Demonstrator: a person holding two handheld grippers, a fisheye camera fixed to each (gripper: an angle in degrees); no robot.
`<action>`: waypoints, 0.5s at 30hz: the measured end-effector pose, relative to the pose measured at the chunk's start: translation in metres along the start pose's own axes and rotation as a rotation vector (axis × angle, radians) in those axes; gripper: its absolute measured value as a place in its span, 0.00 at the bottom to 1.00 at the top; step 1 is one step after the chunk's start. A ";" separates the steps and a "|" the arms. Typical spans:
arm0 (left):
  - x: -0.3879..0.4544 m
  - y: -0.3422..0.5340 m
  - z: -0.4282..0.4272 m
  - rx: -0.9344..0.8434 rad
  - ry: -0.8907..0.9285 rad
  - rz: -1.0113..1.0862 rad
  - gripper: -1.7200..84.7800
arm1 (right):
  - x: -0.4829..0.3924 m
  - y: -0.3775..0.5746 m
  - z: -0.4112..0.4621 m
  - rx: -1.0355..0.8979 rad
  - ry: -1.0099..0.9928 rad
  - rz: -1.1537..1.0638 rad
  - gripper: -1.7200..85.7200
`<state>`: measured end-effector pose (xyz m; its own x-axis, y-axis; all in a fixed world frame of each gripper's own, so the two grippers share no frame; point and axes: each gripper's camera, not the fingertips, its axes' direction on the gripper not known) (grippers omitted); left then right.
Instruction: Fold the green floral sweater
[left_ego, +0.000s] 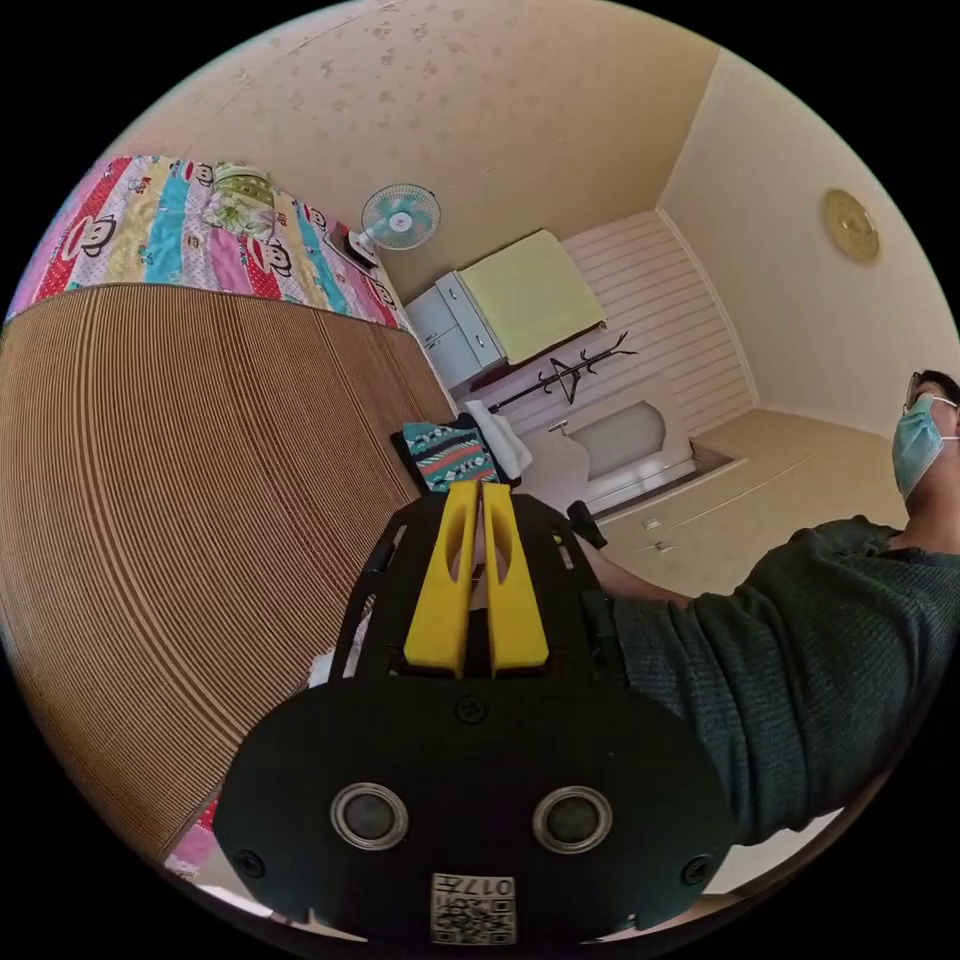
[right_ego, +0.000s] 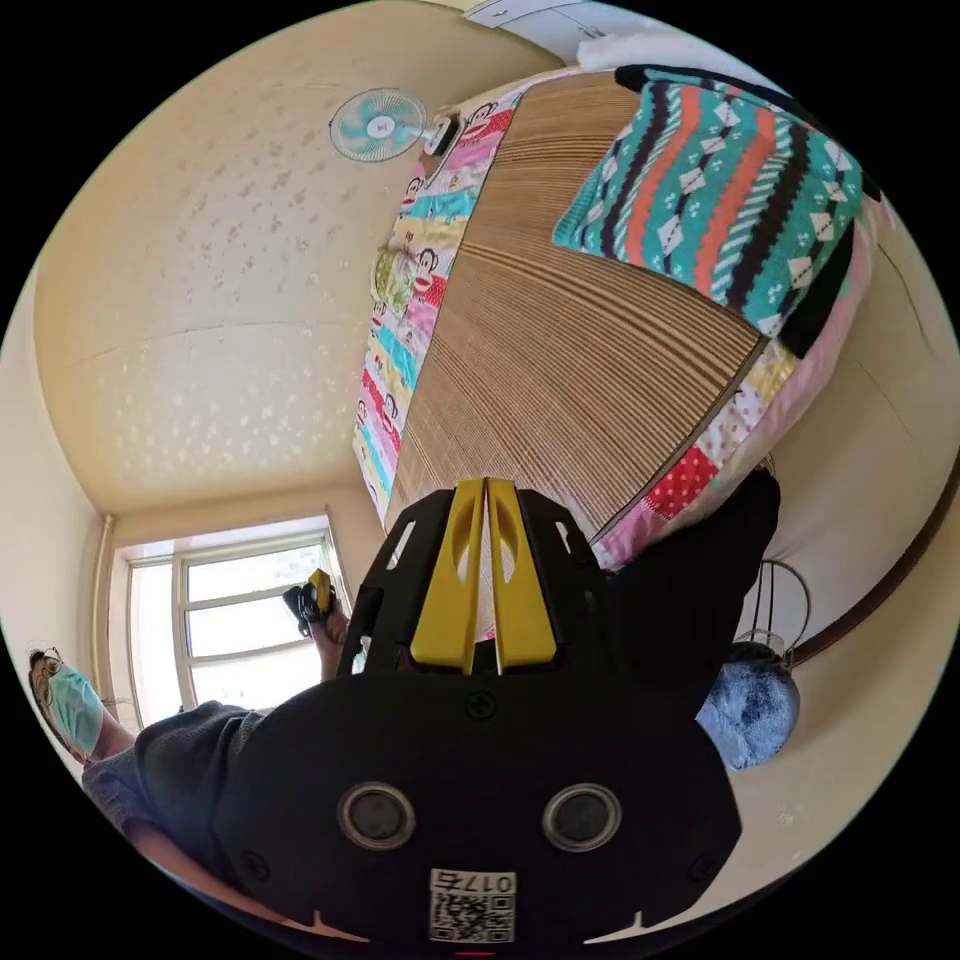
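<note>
The green floral sweater (left_ego: 240, 200) lies bunched at the far end of the bed, on the cartoon-print quilt (left_ego: 150, 230); in the right gripper view the same sweater (right_ego: 393, 275) is a small green patch on the quilt. My left gripper (left_ego: 480, 487) is held in the air beside the bed, its yellow jaws together with nothing between them. My right gripper (right_ego: 485, 482) is also shut and holds nothing, near the bed's corner. In the right gripper view the left gripper (right_ego: 318, 592) is small, held up in a hand before the window.
A striped bamboo mat (left_ego: 180, 480) covers most of the bed. A folded teal patterned knit (right_ego: 720, 180) rests at one corner of it. A fan (left_ego: 400, 218), cabinet (left_ego: 455, 325), coat stand (left_ego: 575, 375), window (right_ego: 230, 620) and the person's dark sleeve (left_ego: 800, 670) surround the bed.
</note>
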<state>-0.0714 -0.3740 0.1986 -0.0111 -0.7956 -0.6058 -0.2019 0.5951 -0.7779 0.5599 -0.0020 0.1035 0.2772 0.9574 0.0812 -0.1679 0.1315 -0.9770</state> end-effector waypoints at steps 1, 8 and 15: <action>0.001 -0.005 0.024 -0.019 0.012 0.001 0.01 | 0.009 -0.015 -0.019 0.032 0.012 0.019 0.04; 0.009 -0.049 0.160 -0.178 0.128 0.023 0.01 | 0.044 -0.103 -0.106 0.147 0.149 0.086 0.10; -0.005 -0.108 0.254 -0.257 0.160 -0.001 0.03 | -0.030 -0.209 -0.115 0.028 0.604 -0.239 0.12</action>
<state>0.1997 -0.4054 0.2432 -0.1608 -0.8159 -0.5554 -0.4426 0.5626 -0.6982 0.6956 -0.0876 0.2822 0.7918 0.5887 0.1626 -0.0582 0.3378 -0.9394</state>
